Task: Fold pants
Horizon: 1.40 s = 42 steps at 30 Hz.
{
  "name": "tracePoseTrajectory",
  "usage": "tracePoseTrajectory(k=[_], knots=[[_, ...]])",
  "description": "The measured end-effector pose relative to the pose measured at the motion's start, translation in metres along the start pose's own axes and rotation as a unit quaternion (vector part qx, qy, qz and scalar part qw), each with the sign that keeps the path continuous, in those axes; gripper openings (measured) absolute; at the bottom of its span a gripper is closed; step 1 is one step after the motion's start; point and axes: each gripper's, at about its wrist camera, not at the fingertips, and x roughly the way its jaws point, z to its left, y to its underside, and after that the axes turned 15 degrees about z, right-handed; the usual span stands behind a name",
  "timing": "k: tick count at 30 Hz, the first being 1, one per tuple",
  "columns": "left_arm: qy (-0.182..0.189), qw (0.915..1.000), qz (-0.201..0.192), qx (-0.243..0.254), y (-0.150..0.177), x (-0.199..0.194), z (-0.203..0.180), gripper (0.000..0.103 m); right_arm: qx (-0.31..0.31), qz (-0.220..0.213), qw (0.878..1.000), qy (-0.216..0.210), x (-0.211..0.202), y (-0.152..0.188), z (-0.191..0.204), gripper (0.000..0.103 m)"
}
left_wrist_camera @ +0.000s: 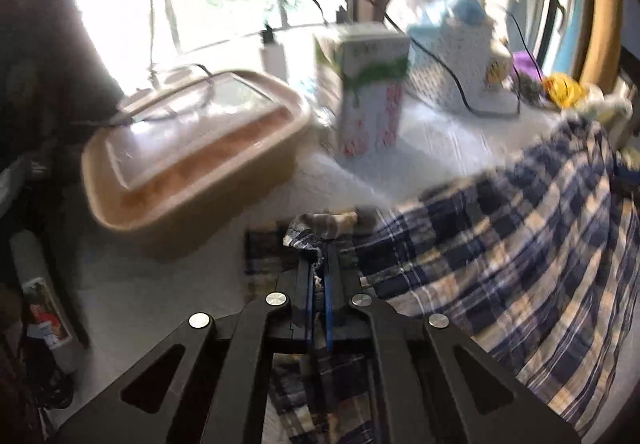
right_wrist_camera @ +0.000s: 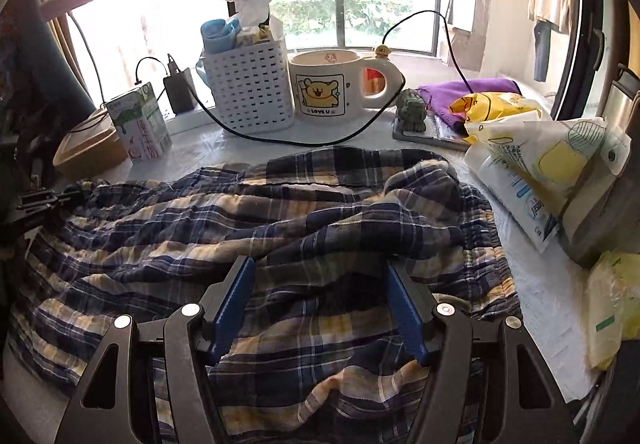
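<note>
- My left gripper (left_wrist_camera: 319, 264) is clamped on a bunched edge of the plaid pants (right_wrist_camera: 280, 228); the blue pads are nearly together with fabric pinched between them.
- My right gripper (right_wrist_camera: 318, 300) is wide open, both blue pads apart, hovering over the pants and holding nothing.
- Pants lie rumpled on the white table (right_wrist_camera: 552, 284), stretched from the left gripper's pinch toward the right side.
- Behind them: tan lidded container (left_wrist_camera: 192, 148), milk carton (right_wrist_camera: 140, 120), white basket (right_wrist_camera: 250, 88), bear mug (right_wrist_camera: 332, 84).
- Left view is motion-blurred.
</note>
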Motion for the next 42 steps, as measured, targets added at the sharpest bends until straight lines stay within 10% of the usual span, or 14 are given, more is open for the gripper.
tracePoseTrajectory(k=[15, 24, 30, 35, 42], knots=[[-0.094, 0.9955, -0.002, -0.017, -0.009, 0.016, 0.011, 0.007, -0.009, 0.036, 0.999, 0.018, 0.022, 0.008, -0.007, 0.067], [-0.001, 0.9994, -0.026, -0.024, 0.027, -0.053, -0.004, 0.042, -0.006, 0.003, 1.0, 0.012, -0.025, 0.029, -0.008, 0.068], [0.091, 0.9956, 0.012, 0.016, 0.076, -0.058, -0.068, 0.045, -0.089, 0.008, 0.996, 0.001, -0.021, 0.043, 0.039, 0.068], [0.071, 0.9947, 0.075, 0.001, 0.104, -0.03, -0.081, 0.045, -0.119, 0.057, 0.991, 0.039, 0.001, 0.066, 0.051, 0.068], [0.05, 0.997, 0.058, 0.005, 0.12, -0.032, -0.078, 0.045, -0.115, 0.081, 0.99, 0.023, -0.013, 0.082, 0.035, 0.068]])
